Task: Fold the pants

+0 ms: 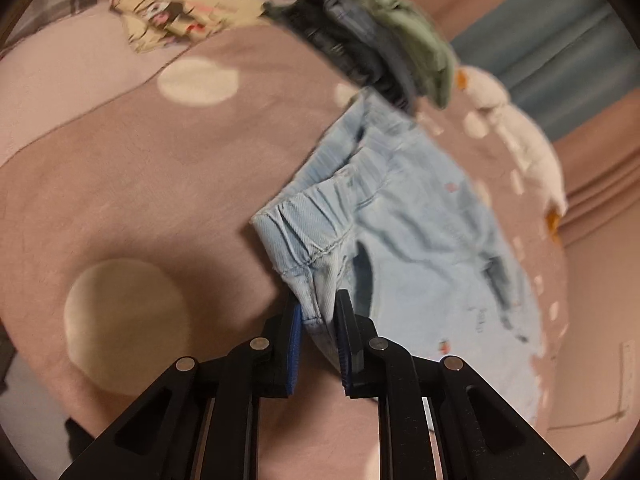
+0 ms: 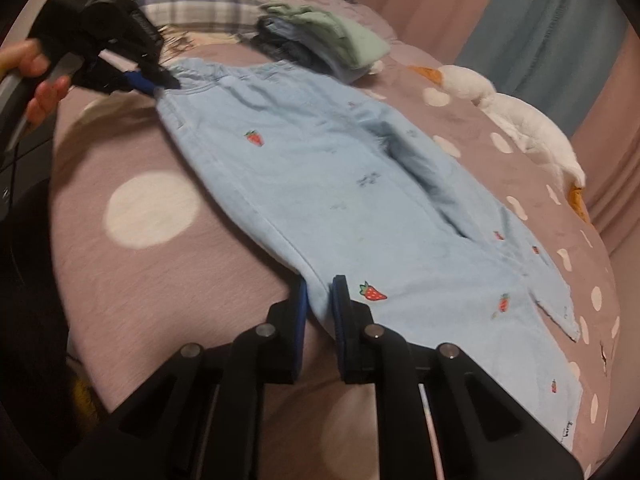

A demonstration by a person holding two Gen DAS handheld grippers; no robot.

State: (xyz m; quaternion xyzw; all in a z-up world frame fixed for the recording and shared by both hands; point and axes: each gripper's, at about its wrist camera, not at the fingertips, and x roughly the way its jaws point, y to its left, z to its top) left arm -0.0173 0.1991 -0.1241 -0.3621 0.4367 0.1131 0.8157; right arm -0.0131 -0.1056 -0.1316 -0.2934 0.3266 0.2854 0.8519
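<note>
Pinching pants (image 2: 320, 184): both hand-held grippers (image 1: 318, 320) (image 2: 319, 300) | clothes stack (image 2: 320, 40), plush goose (image 2: 520, 120) beside

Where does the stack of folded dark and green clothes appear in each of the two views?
Left wrist view: the stack of folded dark and green clothes lies at upper right of centre, blurred, beyond the waistband of the light blue strawberry-print pants.
Right wrist view: the stack lies at top centre, beyond the same waistband.
Shared landmark: the white plush toy, right of the stack.
</note>
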